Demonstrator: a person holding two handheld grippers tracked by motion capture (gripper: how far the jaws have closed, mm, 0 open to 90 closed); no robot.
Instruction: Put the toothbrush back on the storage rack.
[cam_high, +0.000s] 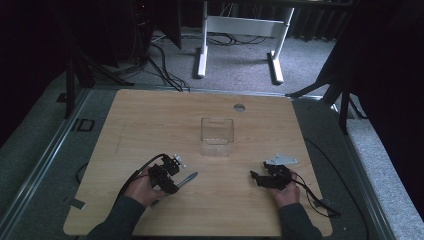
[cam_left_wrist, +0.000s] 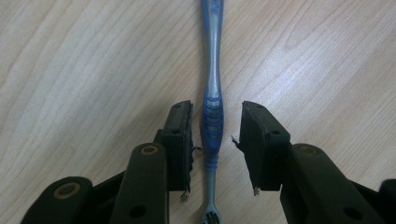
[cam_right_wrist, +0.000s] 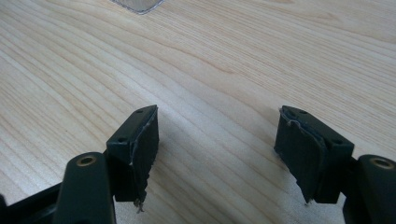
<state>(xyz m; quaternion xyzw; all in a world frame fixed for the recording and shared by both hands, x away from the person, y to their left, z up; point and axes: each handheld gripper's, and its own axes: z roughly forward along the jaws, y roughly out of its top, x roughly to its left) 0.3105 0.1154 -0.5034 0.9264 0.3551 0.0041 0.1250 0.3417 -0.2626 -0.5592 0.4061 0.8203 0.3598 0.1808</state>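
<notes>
No brand or writing can be read on the toothbrush (cam_left_wrist: 212, 116); only faint pale marks show on its blue handle near the top edge of the left gripper view. It lies flat on the table (cam_high: 150, 115), at the left of the near half, its ribbed blue grip between the fingers (cam_left_wrist: 180, 140) of the left gripper (cam_left_wrist: 215, 140) and its bristles toward the gripper. The fingers stand apart on either side of the grip, the left one just beside it, neither pressing on it. A clear plastic box (cam_high: 217, 136) stands upright near the middle of the table, well apart from both hands. At the right, the right gripper (cam_right_wrist: 219, 154) hovers over bare wood with its fingers spread wide, holding nothing. The table is pale wood; grey carpet, cables and a white desk frame (cam_high: 240, 30) lie beyond it in a dim room.
</notes>
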